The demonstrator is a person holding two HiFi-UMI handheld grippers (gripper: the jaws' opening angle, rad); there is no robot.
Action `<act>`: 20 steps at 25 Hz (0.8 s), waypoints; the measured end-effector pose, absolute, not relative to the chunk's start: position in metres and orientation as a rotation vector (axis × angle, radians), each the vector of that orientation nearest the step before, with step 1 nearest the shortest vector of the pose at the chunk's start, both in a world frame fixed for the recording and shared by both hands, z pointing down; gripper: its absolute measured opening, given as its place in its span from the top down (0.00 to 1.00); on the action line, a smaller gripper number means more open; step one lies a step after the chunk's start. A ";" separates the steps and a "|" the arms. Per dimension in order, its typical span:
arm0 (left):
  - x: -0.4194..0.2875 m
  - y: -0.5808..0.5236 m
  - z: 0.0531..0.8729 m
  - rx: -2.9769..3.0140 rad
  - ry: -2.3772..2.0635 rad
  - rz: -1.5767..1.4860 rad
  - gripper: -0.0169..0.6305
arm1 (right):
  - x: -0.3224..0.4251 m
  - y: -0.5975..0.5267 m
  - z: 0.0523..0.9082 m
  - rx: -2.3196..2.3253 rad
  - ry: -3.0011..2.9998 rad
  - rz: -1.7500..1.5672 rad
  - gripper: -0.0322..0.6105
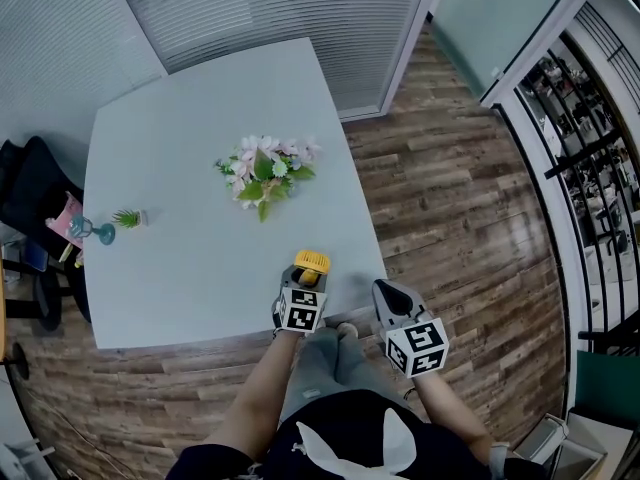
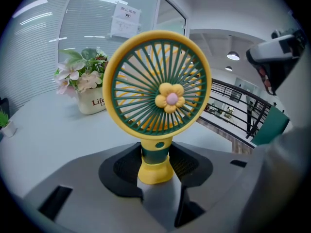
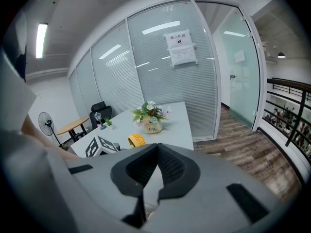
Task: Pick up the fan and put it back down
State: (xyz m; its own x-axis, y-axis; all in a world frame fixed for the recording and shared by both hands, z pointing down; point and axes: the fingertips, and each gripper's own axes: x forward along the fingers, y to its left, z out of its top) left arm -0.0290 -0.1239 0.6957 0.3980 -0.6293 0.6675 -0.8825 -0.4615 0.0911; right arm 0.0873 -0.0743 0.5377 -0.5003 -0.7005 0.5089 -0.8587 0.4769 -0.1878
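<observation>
A small yellow fan [image 1: 311,262] with a green grille and a flower at its hub [image 2: 158,86] stands upright near the front edge of the pale table [image 1: 180,278]. My left gripper [image 1: 306,279] is shut on its yellow-and-green stem [image 2: 155,161], with one pad on each side. The fan's foot is hidden behind the jaws, so I cannot tell whether it touches the table. My right gripper [image 1: 388,290] hangs off the table's front right corner over the wooden floor, shut [image 3: 156,152] with nothing between its jaws. From there the fan [image 3: 137,140] shows edge-on.
A white pot of pink and white flowers [image 1: 265,173] stands mid-table, beyond the fan. A tiny potted plant [image 1: 128,218] and a blue lamp [image 1: 92,231] sit at the left edge, near a black chair [image 1: 30,193]. A black railing [image 1: 580,168] runs along the right.
</observation>
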 end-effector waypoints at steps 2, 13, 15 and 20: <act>-0.029 -0.124 0.695 2.228 -1.302 0.785 0.69 | 0.088 -0.074 0.539 1.304 -2.365 0.606 0.94; -0.029 -0.121 0.700 2.175 -1.269 0.806 0.68 | 0.088 -0.073 0.539 1.281 -2.381 0.606 0.94; -0.031 -0.118 0.700 2.161 -1.273 0.805 0.67 | 0.088 -0.073 0.538 1.278 -2.386 0.604 0.94; -0.033 -0.107 0.694 2.161 -1.290 0.790 0.66 | 0.088 -0.072 0.535 1.266 -2.399 0.595 0.94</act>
